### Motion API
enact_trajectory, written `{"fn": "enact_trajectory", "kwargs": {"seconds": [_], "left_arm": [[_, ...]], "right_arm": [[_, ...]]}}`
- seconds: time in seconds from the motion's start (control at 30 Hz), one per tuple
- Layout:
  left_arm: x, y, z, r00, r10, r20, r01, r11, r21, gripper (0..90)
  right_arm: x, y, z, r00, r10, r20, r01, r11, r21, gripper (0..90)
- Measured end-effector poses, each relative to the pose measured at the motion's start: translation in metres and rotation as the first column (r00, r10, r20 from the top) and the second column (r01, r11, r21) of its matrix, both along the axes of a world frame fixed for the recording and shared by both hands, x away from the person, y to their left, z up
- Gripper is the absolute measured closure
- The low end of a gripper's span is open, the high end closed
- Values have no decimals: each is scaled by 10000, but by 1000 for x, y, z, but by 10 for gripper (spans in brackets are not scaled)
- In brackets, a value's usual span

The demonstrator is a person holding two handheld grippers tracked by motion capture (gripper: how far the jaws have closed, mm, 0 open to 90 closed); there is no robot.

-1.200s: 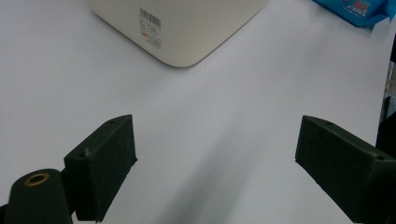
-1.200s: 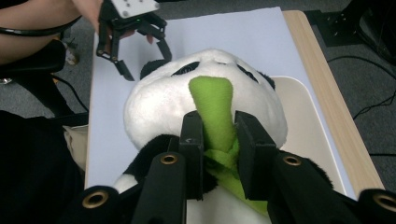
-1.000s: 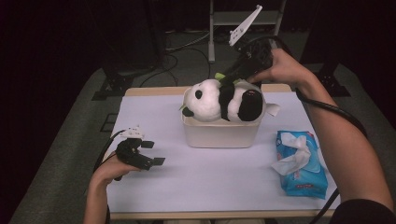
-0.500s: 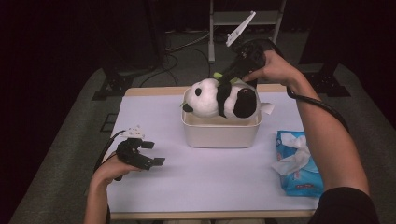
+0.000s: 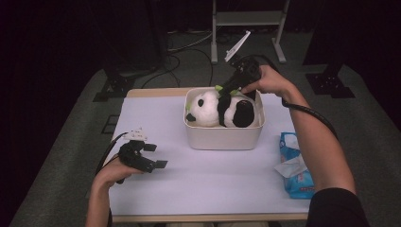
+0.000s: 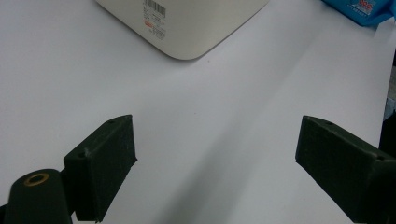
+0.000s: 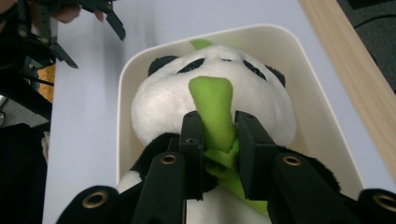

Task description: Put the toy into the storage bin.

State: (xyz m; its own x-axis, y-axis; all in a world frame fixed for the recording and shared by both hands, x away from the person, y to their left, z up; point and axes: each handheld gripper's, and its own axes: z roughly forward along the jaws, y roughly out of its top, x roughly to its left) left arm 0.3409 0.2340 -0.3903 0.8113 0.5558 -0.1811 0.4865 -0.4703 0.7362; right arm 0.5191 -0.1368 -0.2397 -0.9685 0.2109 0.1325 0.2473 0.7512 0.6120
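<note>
Nearest the person, the left hand-held gripper (image 5: 153, 156) rests low over the white counter (image 5: 213, 179) at its left side, its two black jaws spread wide apart with nothing but bare surface between them. In the left gripper view the cream bin (image 6: 187, 23) stands well ahead of those jaws, a barcode label on its wall, and a blue tissue pack (image 6: 359, 9) lies off at the upper right corner. From the high view, that tissue pack sits at the right side of the counter, apart from the bin, with white tissue pulled up from its top. Farther back, the bin stands near the counter's middle toward the far edge, and the plush panda (image 5: 222, 109) lies on its side inside it, head toward the left. Over the bin's far right corner, the right hand-held gripper (image 5: 226, 91) points down into it, its jaws clamped on the panda's green scarf (image 7: 212, 116), which runs up between the pads toward the face.
</note>
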Motion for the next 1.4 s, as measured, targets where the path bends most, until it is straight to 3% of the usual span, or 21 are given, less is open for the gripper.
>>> {"fn": "enact_trajectory", "kwargs": {"seconds": [0.33,0.63,0.87,1.13,1.4], "left_arm": [[-1,0,1,10000,-17,-36,17,10000,-4,112],[-4,-2,4,10000,-38,89,38,10000,-14,112],[-4,-3,3,9999,-96,71,96,10000,14,112],[-4,-5,2,9999,-120,41,120,9999,41,111],[-4,-8,2,9998,-198,6,198,9998,97,110]], "right_arm": [[4,2,-31,9991,-180,-390,172,9996,-225,730],[-5,14,-57,9977,-111,-665,47,9955,-947,703],[-8,13,-63,9976,-368,-593,293,9920,-1224,658],[-8,9,-66,9943,-587,-893,463,9897,-1353,576],[-15,-9,-63,9918,-904,-900,820,9923,-925,545]]}}
